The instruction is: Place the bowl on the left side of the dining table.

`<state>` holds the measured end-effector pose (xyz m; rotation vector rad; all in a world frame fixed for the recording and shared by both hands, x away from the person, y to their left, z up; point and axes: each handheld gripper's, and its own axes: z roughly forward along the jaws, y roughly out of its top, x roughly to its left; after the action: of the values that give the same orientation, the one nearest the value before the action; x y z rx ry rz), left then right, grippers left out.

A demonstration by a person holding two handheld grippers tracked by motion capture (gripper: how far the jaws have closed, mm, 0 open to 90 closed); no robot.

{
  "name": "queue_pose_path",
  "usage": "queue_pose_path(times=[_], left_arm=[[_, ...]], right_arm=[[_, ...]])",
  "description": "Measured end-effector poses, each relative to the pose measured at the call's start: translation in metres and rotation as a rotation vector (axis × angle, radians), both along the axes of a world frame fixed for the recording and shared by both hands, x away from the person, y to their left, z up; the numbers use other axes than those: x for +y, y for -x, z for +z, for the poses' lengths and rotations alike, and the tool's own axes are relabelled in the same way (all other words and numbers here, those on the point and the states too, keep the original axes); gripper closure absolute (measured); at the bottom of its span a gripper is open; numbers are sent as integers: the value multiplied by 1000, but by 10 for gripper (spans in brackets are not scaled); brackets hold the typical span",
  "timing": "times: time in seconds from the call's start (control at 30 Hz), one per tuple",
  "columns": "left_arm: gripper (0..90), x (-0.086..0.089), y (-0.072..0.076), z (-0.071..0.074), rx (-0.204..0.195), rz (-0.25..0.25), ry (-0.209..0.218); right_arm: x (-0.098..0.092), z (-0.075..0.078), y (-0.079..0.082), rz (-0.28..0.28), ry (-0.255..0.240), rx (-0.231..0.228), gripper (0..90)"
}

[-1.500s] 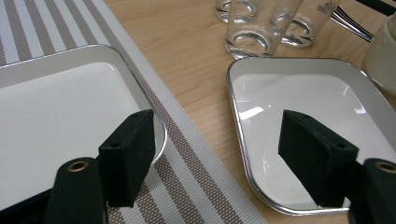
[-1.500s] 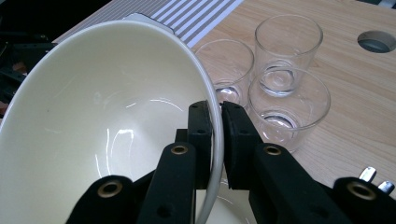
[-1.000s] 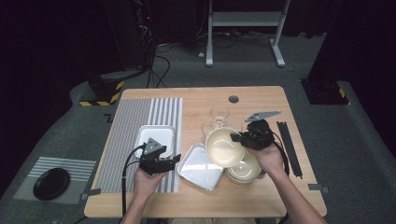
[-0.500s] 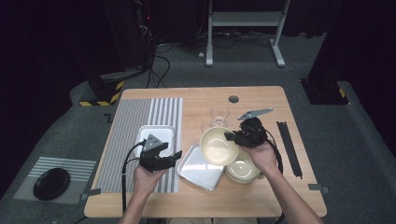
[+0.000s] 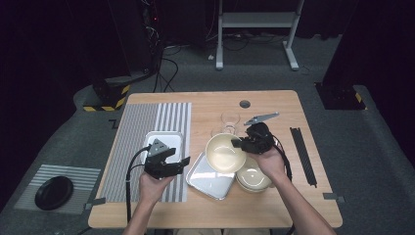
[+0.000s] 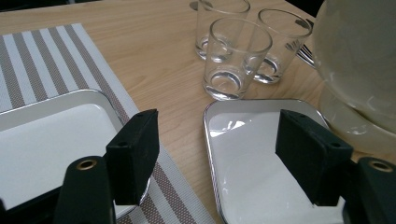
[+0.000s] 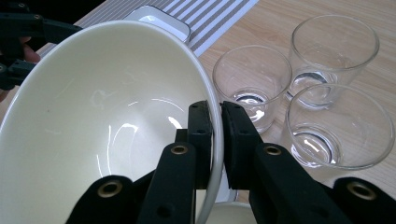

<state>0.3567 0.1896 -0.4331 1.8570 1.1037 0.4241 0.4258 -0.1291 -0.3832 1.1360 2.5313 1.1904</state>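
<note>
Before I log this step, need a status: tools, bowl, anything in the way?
Right tool shut on bowl rim, bowl lifted. Left tool open, empty, over trays. Three glasses close beside the bowl.

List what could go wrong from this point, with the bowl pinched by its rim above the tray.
1. The right gripper holds the cream bowl only by a thin stretch of rim; the bowl could pivot or slip onto the tray or the second bowl below.
2. Three glasses stand close beside the bowl; a swing might knock them.
3. The left gripper, open, hovers near the tray's edge and could bump it.
</note>
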Motion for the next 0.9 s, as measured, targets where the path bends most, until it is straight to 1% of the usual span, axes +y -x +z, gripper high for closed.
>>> queue_pose_path(times=[0.03, 0.07, 0.13, 0.17, 0.2, 0.27, 0.3, 0.33, 0.43, 0.53, 0.57, 0.6, 0.63, 0.67, 0.7, 0.73, 0.77, 0.8, 0.83, 0.87, 0.9], left_arm=[[308, 0, 0, 1, -2, -4, 2], [312, 0, 0, 2, -3, -2, 0], [316, -1, 0, 3, -3, -3, -2], [320, -1, 0, 4, -4, -5, -15], [321, -1, -1, 4, -6, -8, -17], [322, -1, 0, 5, -7, -5, -16], [322, -2, 0, 6, -5, -5, -6], [321, -1, -1, 7, -9, -7, -7], [324, -2, -1, 10, -18, -2, -6], [326, -3, -1, 12, -19, -8, -11], [326, -4, -2, 13, -15, -11, -3], [326, -4, -2, 13, -15, -11, -3], [326, -4, -3, 14, -13, -20, 6], [326, -5, -3, 15, -9, -16, 20], [327, -5, -3, 15, -9, -16, 20], [331, -5, -3, 16, -15, -27, 18], [332, -5, -3, 17, -16, -27, 21], [332, -6, -3, 18, -15, -27, 22], [332, -7, -3, 18, -9, -16, 35], [332, -6, -4, 19, -18, -32, 22], [332, -7, -4, 20, -16, -31, 29]], right_arm=[[1, -1, 0, 1, -1, 0, 827], [1, 0, -1, 7, 8, 12, 827], [2, -1, -1, 8, 9, 14, 827], [4, -1, -2, 7, 11, 19, 827], [4, -2, -2, 10, 13, 20, 827], [5, -2, -3, 12, 14, 15, 827], [5, -3, -3, 12, 16, 17, 827], [7, -4, -3, 4, 7, 6, 826], [8, -4, -3, 7, 17, 22, 826], [9, -5, -4, 10, 20, 20, 826], [11, -7, -3, 4, 13, 18, 827], [11, -6, -3, 10, 20, 28, 827], [11, -7, -4, 14, 23, 26, 827], [12, -8, -4, 18, 27, 21, 827], [12, -8, -4, 18, 27, 21, 827], [14, -10, -4, 14, 23, 22, 827], [14, -10, -4, 17, 27, 30, 827], [15, -12, -4, 14, 20, 19, 827], [15, -12, -4, 16, 27, 26, 827], [16, -12, -4, 24, 33, 33, 827], [16, -12, -4, 24, 33, 37, 827]])
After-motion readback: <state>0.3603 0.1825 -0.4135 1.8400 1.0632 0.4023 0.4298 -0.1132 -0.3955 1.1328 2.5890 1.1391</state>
